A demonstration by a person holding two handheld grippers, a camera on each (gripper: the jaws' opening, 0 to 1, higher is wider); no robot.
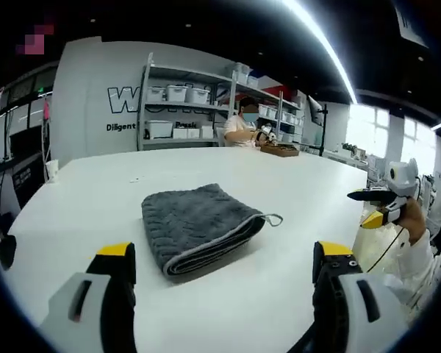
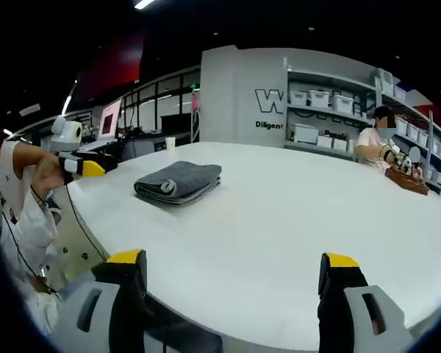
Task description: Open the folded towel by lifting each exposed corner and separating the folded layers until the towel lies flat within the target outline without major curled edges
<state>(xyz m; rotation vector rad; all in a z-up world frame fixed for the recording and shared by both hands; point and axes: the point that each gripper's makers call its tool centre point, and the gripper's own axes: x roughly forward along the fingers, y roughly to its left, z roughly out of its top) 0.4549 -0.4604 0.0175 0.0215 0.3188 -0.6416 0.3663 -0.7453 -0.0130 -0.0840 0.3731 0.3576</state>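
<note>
A grey towel lies folded on the white table, with a small hanging loop at its right corner. My left gripper is open just short of the towel's near edge, its yellow-tipped jaws wide apart and holding nothing. My right gripper hovers at the table's right edge in a person's hand, well clear of the towel. In the right gripper view the towel lies far off at the left. My right gripper is open over bare table, and the left gripper hangs beside the towel.
A paper cup stands at the table's far left edge. Behind the table, shelves hold white bins. A person sits at the far side with a wooden tray. The table's rim runs just below my right jaws.
</note>
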